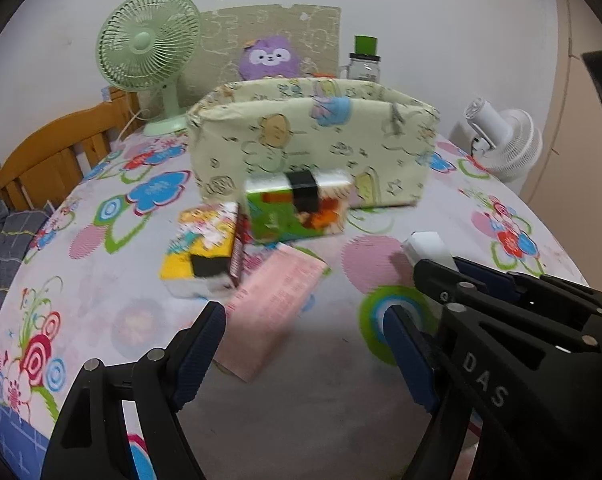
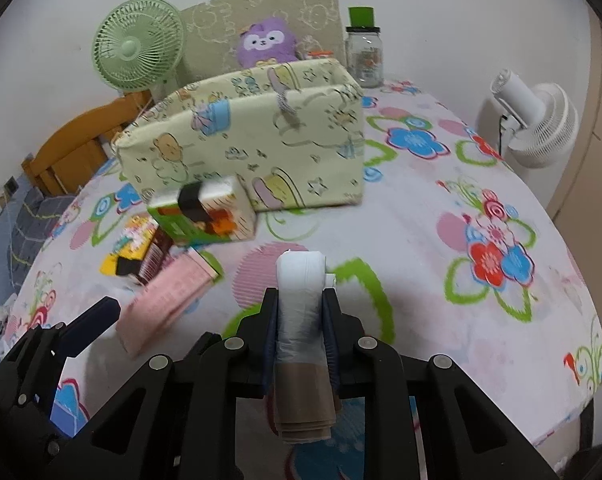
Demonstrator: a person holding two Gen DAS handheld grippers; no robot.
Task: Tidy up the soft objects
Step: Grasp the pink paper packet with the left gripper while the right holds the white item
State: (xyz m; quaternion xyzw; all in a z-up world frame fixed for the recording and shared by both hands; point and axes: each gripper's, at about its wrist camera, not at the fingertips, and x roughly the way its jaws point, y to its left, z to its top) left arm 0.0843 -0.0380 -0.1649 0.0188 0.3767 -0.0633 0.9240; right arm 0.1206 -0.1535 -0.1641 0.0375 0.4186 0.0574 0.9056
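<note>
- Right gripper (image 2: 301,312) clamped on a white plastic-wrapped roll (image 2: 301,300), jaws pressed to both its sides, white tip poking out ahead, brownish end trailing back between the arms.
- Left gripper (image 1: 305,332) spread wide with nothing between the blue pads (image 1: 203,344), hanging low over the near part of the flowered tablecloth (image 1: 101,272).
- Straight ahead of the left gripper: a pink pack (image 1: 273,304) lying flat, its near corner between the two fingers.
- Beyond the pink pack, a yellow pack (image 1: 201,240) and a green pack (image 1: 297,208) with a black band, crowded together and touching or nearly so; blurred.
- Behind the green pack, just beside it: an open-topped fabric bin (image 1: 313,148), pale yellow with cartoon print, standing mid-table.
- Open cloth to the right of the bin and of the packs, wide in the right wrist view, running out to the table's curved right edge (image 2: 581,320).
- At the back edge against the wall: a green fan (image 1: 149,56), a purple plush (image 1: 269,58), a jar with a green lid (image 1: 365,60).
- Off the right rim, a white fan (image 2: 541,120); off the left rim, a wooden chair back (image 1: 57,156).
</note>
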